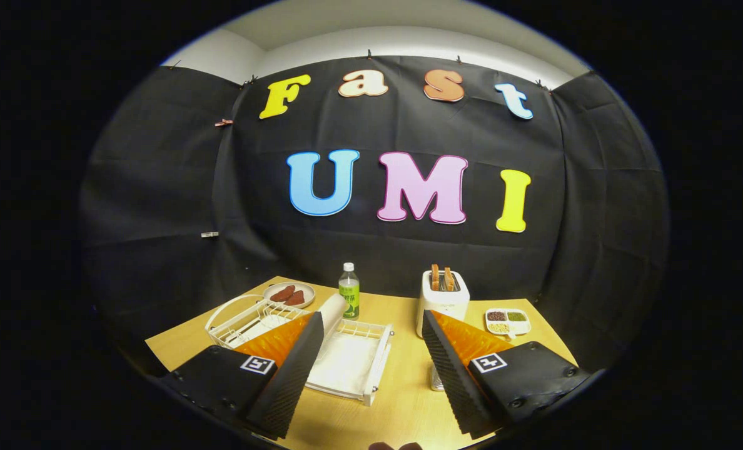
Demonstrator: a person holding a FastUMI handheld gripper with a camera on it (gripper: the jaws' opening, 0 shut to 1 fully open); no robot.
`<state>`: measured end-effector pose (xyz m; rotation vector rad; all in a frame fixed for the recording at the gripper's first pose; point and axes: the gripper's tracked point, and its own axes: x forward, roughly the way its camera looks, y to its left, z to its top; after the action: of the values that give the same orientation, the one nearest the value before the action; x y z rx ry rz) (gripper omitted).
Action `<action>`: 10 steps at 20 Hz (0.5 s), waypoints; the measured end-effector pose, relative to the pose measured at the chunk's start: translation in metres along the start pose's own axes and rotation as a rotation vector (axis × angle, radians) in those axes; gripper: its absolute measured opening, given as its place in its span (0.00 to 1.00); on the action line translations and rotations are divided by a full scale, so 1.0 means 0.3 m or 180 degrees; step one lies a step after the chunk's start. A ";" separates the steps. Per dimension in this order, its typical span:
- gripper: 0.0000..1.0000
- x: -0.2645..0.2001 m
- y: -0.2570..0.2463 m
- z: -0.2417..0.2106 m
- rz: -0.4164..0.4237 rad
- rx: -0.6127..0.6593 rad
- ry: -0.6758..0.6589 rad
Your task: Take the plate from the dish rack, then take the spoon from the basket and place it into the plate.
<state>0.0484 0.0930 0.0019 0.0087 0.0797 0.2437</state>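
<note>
Tongs point(371, 356) spread wide, holding nothing, raised over worktop point(403, 400). Plate point(333, 315) on edge in white rack point(353, 362), just ahead of left finger. Wire basket point(246, 319) left of rack, partly hidden behind that finger; spoon not made out. Bottle point(349, 290), toaster point(444, 300), dish with brown pieces point(289, 294), divided tray point(507, 320) beyond.

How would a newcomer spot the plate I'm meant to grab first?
Find the white wire dish rack between the open gripper fingers. The plate stands on edge at its back left corner, beside the green-labelled bottle. Unlike the flat dish of brown food, it's empty and upright.
</note>
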 end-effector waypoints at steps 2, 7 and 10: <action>0.98 0.064 0.045 -0.008 0.0163 0.0090 0.0173; 0.98 0.207 0.151 0.018 0.0418 0.0104 0.0331; 0.98 0.305 0.215 0.005 0.0540 -0.0076 0.0387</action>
<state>0.1215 0.1778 -0.0026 -0.0231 0.1975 0.4147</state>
